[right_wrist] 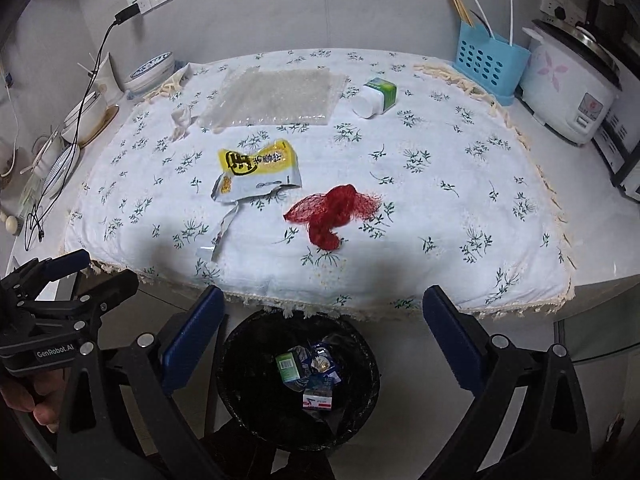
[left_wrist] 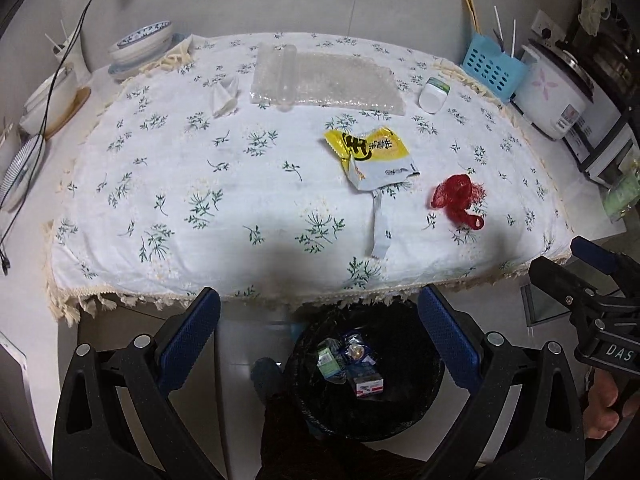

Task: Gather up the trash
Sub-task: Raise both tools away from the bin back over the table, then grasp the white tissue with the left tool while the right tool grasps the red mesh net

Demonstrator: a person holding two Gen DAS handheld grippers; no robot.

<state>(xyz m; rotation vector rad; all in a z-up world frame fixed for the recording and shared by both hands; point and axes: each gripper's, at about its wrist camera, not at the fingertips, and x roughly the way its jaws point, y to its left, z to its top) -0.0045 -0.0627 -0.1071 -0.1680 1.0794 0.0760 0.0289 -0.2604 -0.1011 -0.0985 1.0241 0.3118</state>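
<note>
You see a white tablecloth (right_wrist: 400,240) printed with green sprigs. On it lie a yellow-and-silver wrapper (right_wrist: 256,172) and red netting (right_wrist: 332,212); past its far-right corner stands a light-blue perforated basket (right_wrist: 488,66).

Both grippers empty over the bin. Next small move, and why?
Probably reach the right gripper forward to the red mesh net bag. Both grippers are open and hold nothing, the left gripper included. The net bag lies loose on the floral tablecloth, nearest that gripper, just above the black trash bin.
</note>
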